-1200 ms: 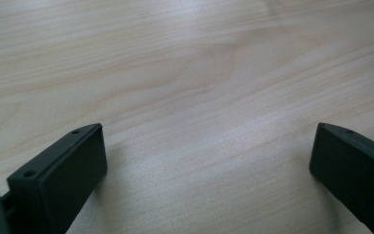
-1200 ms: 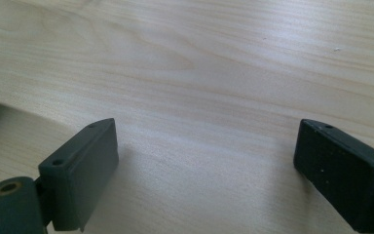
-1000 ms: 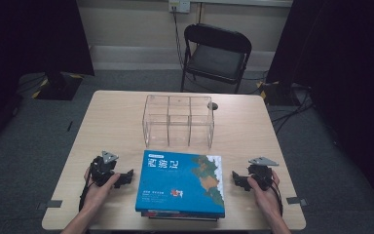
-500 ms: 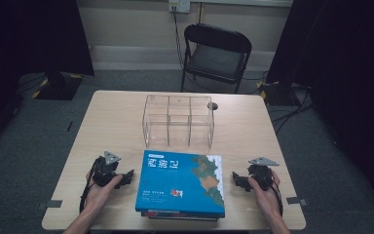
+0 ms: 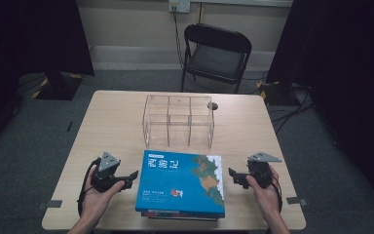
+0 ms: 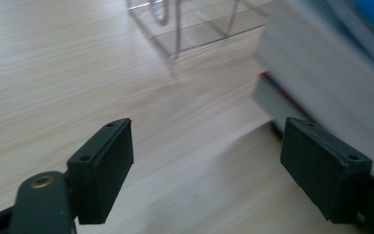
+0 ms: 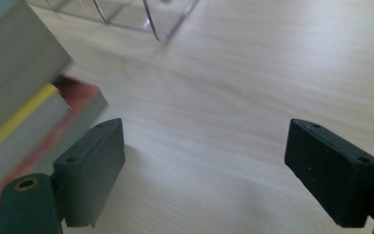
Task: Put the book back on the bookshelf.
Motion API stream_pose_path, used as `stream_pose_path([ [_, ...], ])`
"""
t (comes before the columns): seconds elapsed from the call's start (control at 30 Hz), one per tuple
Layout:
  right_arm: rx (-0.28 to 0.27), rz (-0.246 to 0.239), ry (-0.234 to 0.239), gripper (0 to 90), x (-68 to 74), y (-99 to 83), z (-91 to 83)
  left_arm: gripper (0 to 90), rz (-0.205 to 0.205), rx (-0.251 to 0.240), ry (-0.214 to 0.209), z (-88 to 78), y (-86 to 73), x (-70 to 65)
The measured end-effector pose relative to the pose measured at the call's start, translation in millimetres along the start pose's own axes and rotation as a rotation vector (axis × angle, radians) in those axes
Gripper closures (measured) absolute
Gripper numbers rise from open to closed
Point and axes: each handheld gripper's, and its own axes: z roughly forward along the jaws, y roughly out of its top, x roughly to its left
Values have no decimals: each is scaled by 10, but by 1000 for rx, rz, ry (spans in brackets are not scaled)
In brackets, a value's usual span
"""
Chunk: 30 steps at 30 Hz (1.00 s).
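Note:
A stack of books with a blue-covered one on top lies at the table's near middle. My left gripper is held just left of the stack, pointing at it. In the left gripper view its jaws stand apart over bare wood with the book edges at the right; they have just been closing, with nothing between them. My right gripper faces the stack from the right. Its jaws are wide open and empty, with the books at the left.
A clear three-compartment box stands on the wooden table behind the books, and its corner appears in the gripper views. A small dark thing lies by its far right corner. A black folding chair stands beyond the table.
Both hands have lifted their grippers slightly beside the books. The books and the clear box have not moved.

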Motion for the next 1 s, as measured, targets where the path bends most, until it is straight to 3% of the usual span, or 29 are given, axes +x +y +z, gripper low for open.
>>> stream_pose_path([
  [0.1, -39, -16, 15, 158, 64, 101, -106, 227, 37, -17, -8, -101, 46, -58],
  [0.23, -83, -31, 52, 159, 135, 227, -205, 237, 30, -42, -60, -214, 83, -151],
  [0.37, -127, -48, 83, 183, 218, 379, -244, 260, 59, -52, -78, -313, 140, -205],
  [0.43, -143, -60, 98, 194, 271, 450, -252, 249, 48, -82, -88, -381, 159, -223],
  [0.57, -165, -82, 113, 272, 397, 523, -227, 245, 54, -70, -131, -418, 137, -297],
  [0.67, -146, -92, 168, 291, 484, 539, -147, 235, 105, -50, -157, -405, 129, -428],
  [0.8, -106, -118, 196, 338, 584, 494, -20, 218, 119, -43, -212, -410, 98, -565],
  [0.9, -112, -106, 217, 358, 591, 485, 3, 199, 139, -31, -231, -425, 45, -622],
  [0.97, -116, -103, 221, 358, 585, 474, 7, 184, 123, -32, -244, -430, 18, -647],
  [1.0, -118, -97, 226, 358, 576, 470, 13, 166, 139, -27, -244, -431, 15, -652],
])
